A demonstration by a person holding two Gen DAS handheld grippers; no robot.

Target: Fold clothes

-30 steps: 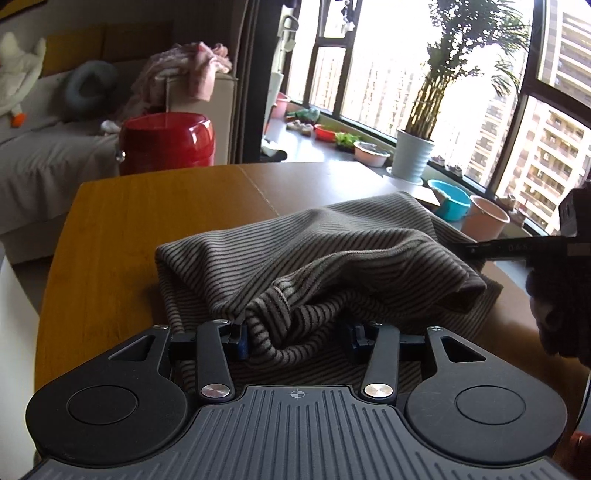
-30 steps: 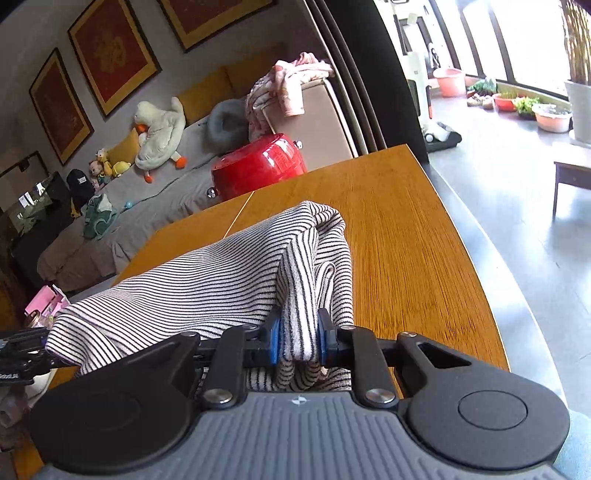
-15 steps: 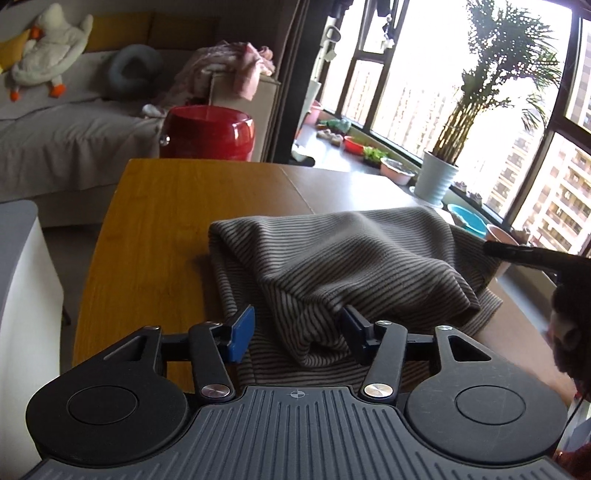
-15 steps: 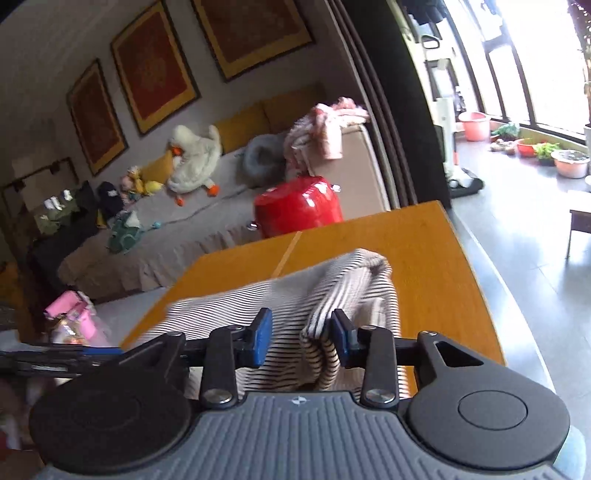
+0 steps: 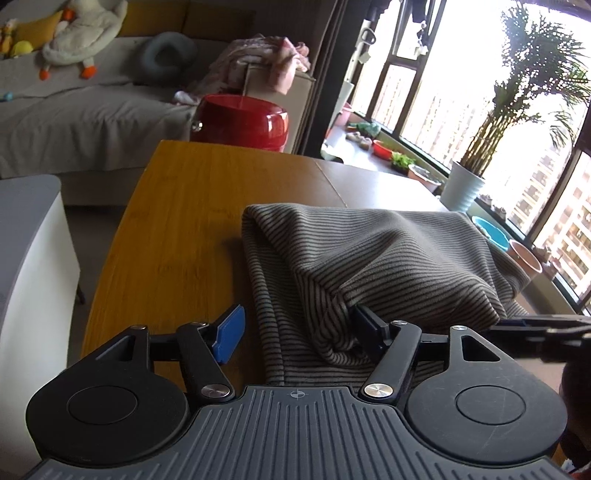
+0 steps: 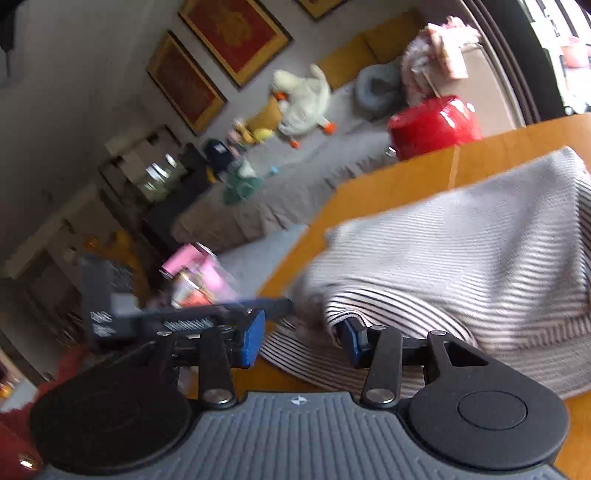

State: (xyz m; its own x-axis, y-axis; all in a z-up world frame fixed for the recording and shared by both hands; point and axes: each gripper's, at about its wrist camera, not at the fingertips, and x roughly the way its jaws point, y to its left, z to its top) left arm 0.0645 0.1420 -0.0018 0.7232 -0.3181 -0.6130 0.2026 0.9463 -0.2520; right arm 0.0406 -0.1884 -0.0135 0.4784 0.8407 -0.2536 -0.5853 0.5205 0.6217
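A second before, both claws had been pinching folds of the striped garment (image 5: 388,258); by this moment both had let go. The left claw (image 5: 295,332) had been clamped on a bunched fold and its jaws were now opening wide, the left blue pad (image 5: 229,334) standing clear over the bare wooden surface (image 5: 177,221) while the right finger sat tucked under the edge of a fold, no longer pressing the cloth. The right claw (image 6: 301,343), which had held a narrow ridge of fabric tightly, had swung away toward the garment's near corner; its jaws were also opening, with the left pad (image 6: 253,341) off the cloth and the right pad just at a hem, nothing squeezed between them.

The garment lay folded over on itself in a soft heap on the surface, its top layer rounded and slightly puffed, a lower layer spreading out flat beneath it toward the near edge. In the right wrist view the picture was blurred by motion, and the left claw's black body showed just beside the right one, at the garment's corner.

Beyond the far edge of the surface stood a red stool (image 5: 242,120), and behind it a grey sofa (image 5: 74,122) carrying a plush goose (image 5: 85,29). A potted palm (image 5: 465,184) stood by the window.
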